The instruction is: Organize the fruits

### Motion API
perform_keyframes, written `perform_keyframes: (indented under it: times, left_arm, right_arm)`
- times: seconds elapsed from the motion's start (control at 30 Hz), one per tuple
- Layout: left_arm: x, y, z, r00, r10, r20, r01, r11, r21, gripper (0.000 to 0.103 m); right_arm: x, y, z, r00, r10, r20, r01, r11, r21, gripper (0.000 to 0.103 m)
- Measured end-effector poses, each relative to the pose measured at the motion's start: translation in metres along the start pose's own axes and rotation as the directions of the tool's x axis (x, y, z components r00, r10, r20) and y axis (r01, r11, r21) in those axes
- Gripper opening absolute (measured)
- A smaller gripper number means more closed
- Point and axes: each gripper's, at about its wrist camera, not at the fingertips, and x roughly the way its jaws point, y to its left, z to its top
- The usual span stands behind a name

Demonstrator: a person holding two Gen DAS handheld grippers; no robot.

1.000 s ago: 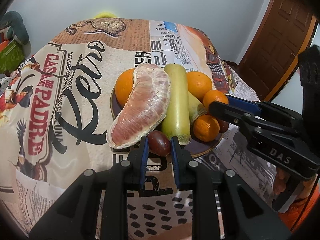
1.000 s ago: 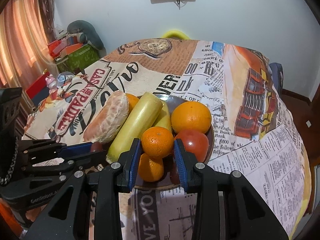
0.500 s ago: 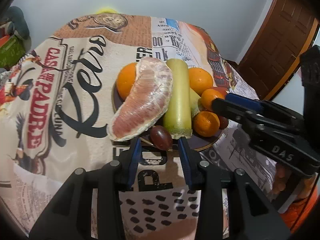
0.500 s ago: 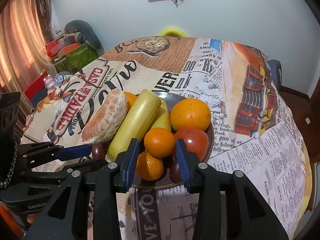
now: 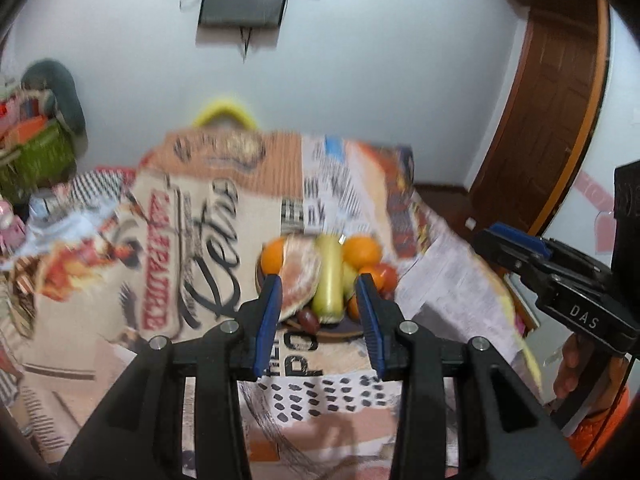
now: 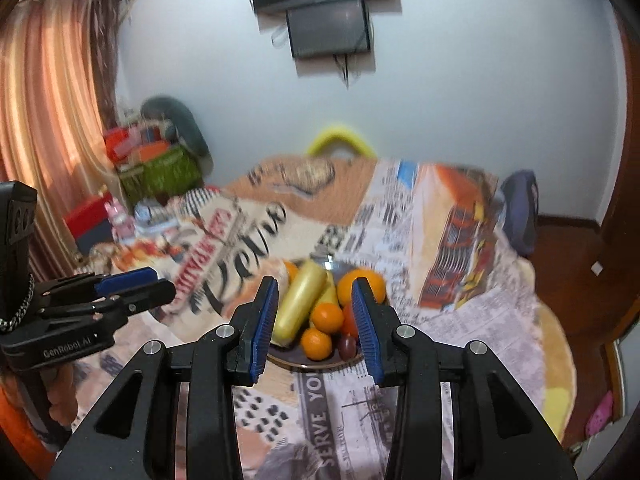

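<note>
Fruit sat heaped on a dark plate (image 6: 316, 365) near the front middle of the printed tablecloth (image 6: 472, 320). On it we noted a peeled pomelo segment (image 5: 298, 280) at left, a long yellow-green fruit (image 6: 298, 306) beside it, a large orange (image 6: 362, 285) behind, two small tangerines (image 6: 318, 343), a red fruit partly hidden, and a dark grape (image 6: 347, 346) at the near rim. Both views were blurred. We saw the left gripper (image 5: 320, 316) with fingers spread wide, holding nothing, well short of the plate. Right gripper (image 6: 316, 320) likewise gaped empty, clear of the fruit. A yellow chair back (image 6: 340, 140) showed beyond the table.
</note>
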Motion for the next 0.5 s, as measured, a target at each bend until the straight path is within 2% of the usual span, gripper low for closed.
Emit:
perform_keyframes:
  times: [0.13, 0.3, 0.4, 0.5]
  left_arm:
    - [-0.061, -0.016, 0.010, 0.992, 0.007, 0.128, -0.012, 0.999, 0.032, 0.038]
    - [-0.133, -0.035, 0.012, 0.962, 0.008, 0.272, -0.029, 0.997, 0.074, 0.039]
    - [-0.165, -0.044, 0.009, 0.943, 0.002, 0.333, -0.035, 0.995, 0.093, 0.045]
    - [-0.187, -0.053, 0.005, 0.925, 0.006, 0.380, -0.052, 0.992, 0.112, 0.053]
  right_arm:
    - [-0.051, 0.015, 0.010, 0.995, 0.005, 0.103, -0.005, 1.000, -0.007, 0.035]
    - [-0.109, 0.036, 0.013, 0.974, 0.013, 0.225, -0.008, 1.000, -0.022, 0.035]
    - [-0.132, 0.046, 0.011, 0.961, 0.018, 0.275, -0.011, 1.000, -0.029, 0.035]
    - [-0.147, 0.053, 0.006, 0.950, 0.011, 0.311, -0.001, 1.000, -0.032, 0.045]
